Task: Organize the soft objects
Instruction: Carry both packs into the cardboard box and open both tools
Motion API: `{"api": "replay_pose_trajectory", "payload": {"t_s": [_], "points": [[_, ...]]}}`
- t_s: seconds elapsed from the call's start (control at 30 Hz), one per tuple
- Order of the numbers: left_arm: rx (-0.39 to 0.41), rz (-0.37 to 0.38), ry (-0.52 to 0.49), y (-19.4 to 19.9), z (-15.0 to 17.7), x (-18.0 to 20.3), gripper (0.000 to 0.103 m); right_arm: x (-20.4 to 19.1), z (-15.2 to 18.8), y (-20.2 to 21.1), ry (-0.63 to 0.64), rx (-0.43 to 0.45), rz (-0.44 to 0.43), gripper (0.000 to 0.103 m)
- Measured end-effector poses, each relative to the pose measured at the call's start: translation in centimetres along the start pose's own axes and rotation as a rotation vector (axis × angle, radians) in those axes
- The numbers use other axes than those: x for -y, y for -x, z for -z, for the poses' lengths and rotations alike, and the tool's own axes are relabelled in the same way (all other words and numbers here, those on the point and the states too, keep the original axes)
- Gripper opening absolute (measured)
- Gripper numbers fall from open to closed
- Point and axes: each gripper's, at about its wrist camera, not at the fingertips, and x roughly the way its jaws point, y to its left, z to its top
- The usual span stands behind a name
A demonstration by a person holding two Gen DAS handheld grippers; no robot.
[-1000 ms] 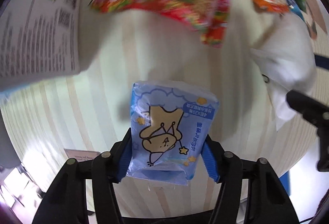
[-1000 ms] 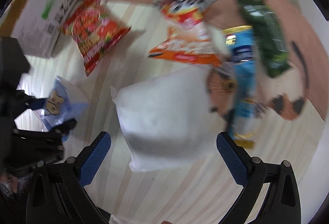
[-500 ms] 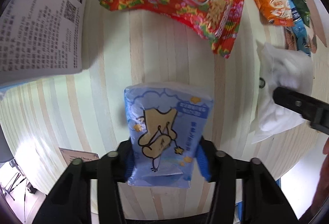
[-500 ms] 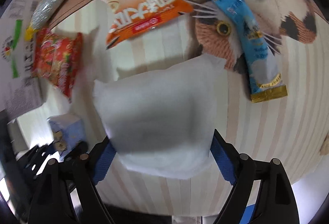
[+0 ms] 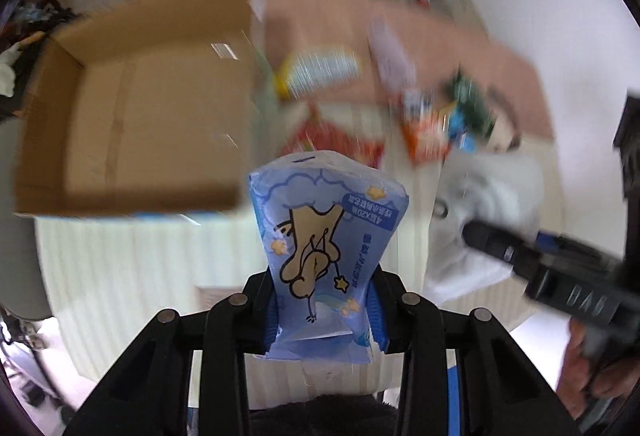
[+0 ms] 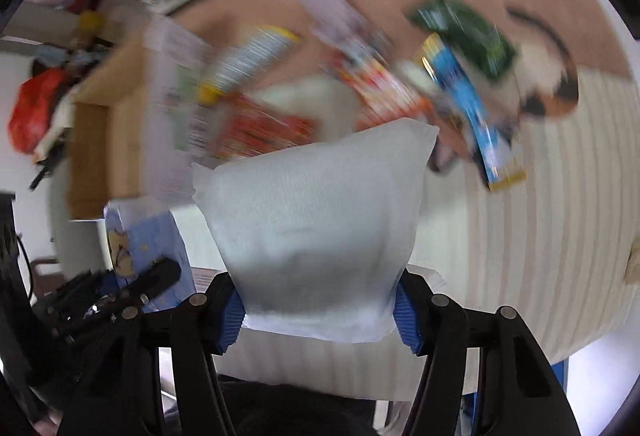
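Both packs have just come up off the desk point(image 6: 560, 236): the left hand-held gripper point(image 5: 322, 310) clenches the blue tissue pack point(image 5: 324, 236), the right hand-held gripper point(image 6: 320, 310), jaws just closing, grasps the white pack point(image 6: 316, 220), ready for the cardboard box point(image 5: 132, 115).

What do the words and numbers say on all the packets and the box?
"4层X20抽": on the blue tissue pack, printed upside down; only the "X20" is really clear.
Other lines on that pack: too small to read.
Snack packets and the printing on the cardboard box's side: blurred, unreadable.
White pouch: no text showing.
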Motion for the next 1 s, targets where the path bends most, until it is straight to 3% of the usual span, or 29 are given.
{"api": "replay_pose_trajectory", "payload": {"t_s": [0.1, 0.2, 0.43, 0.7, 1.0], "points": [[0.051, 0.002, 0.031, 4.0, -2.4, -3.5, 0.033, -5.0, -2.8, 3.4, 0.04, 0.05, -0.059, 0.064], [0.075, -0.024, 0.056, 5.5, -5.9, -8.1, 0.033, -11.0, -5.4, 3.0, 0.069, 0.076, -0.085, 0.064], [-0.061, -0.017, 0.155, -0.5, -12.4, -17.9, 0.033, -22.7, -11.7, -6.0, 0.055, -0.003, -0.019, 0.064], [-0.24, 0.066, 0.197, -8.6, -16.8, -23.3, 0.033, -26.8, -16.8, -16.1, 0.034, -0.075, 0.093, 0.064], [-0.321, 0.087, 0.158, -13.0, -18.3, -24.5, 0.034, -26.4, -18.9, -22.3, 0.026, -0.117, 0.145, 0.065]]}}
